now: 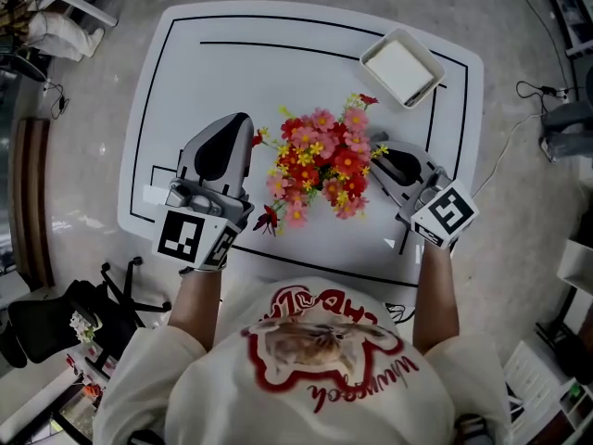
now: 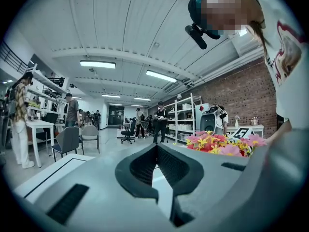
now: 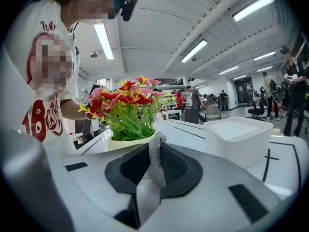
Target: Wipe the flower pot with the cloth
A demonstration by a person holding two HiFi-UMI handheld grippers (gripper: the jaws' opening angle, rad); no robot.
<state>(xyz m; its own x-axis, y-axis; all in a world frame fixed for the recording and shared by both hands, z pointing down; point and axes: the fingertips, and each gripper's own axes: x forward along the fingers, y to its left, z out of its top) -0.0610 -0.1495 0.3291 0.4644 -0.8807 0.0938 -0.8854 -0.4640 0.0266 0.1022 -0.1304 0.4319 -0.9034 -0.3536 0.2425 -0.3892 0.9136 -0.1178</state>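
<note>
- the pale cream flower pot (image 3: pixel 126 142), full of red, pink and yellow flowers (image 1: pixel 320 170), stands in the middle of the white table with black lines (image 1: pixel 278 35).
- the right gripper (image 3: pixel 153 151) has its two fingers pinched on a small grey knitted cloth (image 3: pixel 155 163). the cloth sticks up out of the fingers.
- the cloth is right in front of the pot's side. i cannot tell if it touches the pot.
- the left gripper (image 2: pixel 155 151) has its fingers pressed together with nothing in them. it sits beside the flowers on the other side, not holding the pot.
- a white square box (image 1: pixel 401 67) sits at the far corner of the table, well apart from the pot.
- so the cloth is picked up and brought close. i think most of the rubbing around the pot is left to do.
</note>
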